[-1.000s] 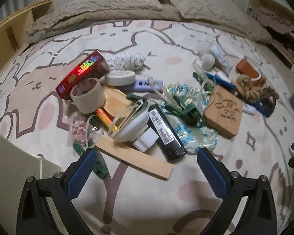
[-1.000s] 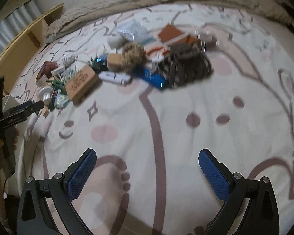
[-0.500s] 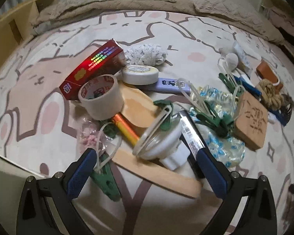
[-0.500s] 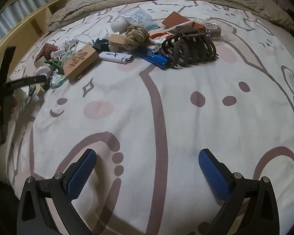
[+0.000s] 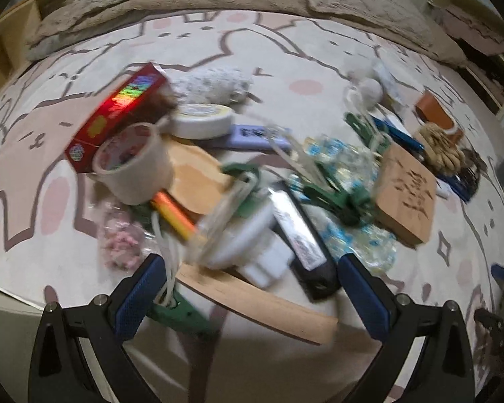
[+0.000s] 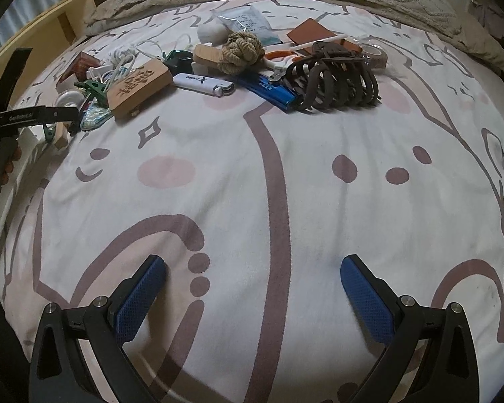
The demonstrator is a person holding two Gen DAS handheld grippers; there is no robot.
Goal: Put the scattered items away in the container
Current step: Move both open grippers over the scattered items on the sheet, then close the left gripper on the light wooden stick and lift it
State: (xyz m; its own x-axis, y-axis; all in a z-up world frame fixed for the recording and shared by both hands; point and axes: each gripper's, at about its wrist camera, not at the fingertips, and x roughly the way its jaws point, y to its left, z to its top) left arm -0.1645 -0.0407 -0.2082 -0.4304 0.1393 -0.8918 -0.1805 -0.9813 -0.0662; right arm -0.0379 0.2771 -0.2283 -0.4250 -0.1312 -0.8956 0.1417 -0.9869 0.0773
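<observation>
As we push left gripper (image 5: 248, 282) closer than a second ago, pile fills view; jaws spread, empty, straddling white plug (image 5: 263, 263). Right gripper (image 6: 252, 285) unclenched over bare bedspread (image 6: 252, 184). Container unseen; first pick looks near.

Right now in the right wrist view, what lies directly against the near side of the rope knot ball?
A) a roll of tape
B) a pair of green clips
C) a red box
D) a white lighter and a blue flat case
D: the white lighter and the blue flat case lie just in front of the rope knot ball, on the bedspread.
</observation>
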